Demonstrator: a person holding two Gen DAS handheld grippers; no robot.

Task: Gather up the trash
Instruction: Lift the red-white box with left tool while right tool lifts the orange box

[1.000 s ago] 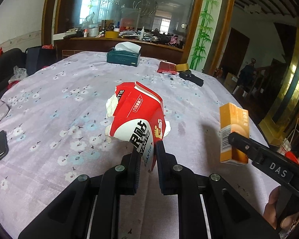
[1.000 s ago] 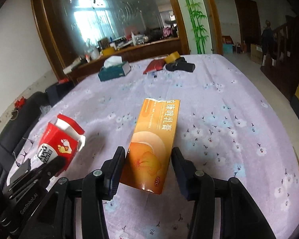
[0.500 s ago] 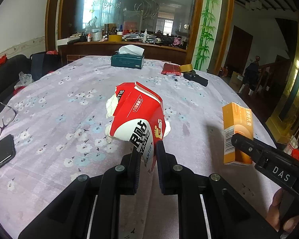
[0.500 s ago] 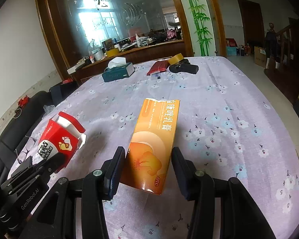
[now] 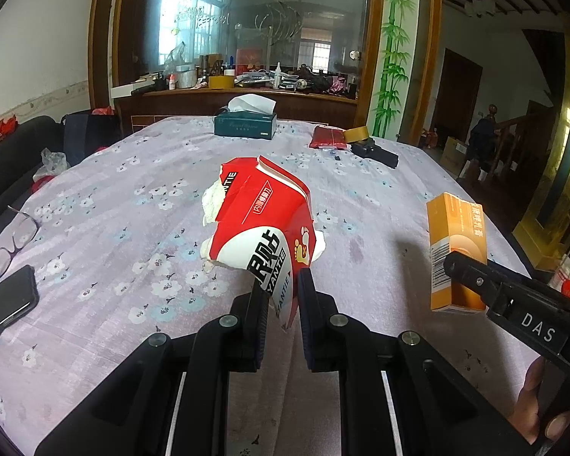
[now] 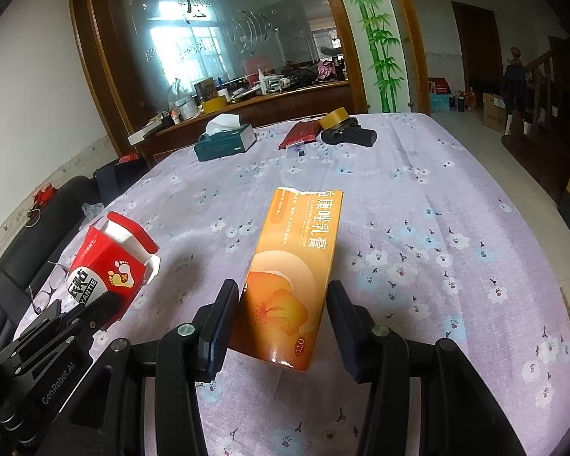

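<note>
Left gripper (image 5: 281, 288) is clamped on the torn flap of the red carton (image 5: 260, 224), held above the table (image 5: 133, 205) at frame centre. Right gripper (image 6: 283, 313) pinches the orange box (image 6: 296, 266) near its lower end, long axis running forward along the fingers toward upper frame. No bin is clearly visible; the red mesh at the right view's lower-right edge may be one, which would put the right gripper nearer.

Both wrist views face across one table (image 5: 95, 205).
</note>
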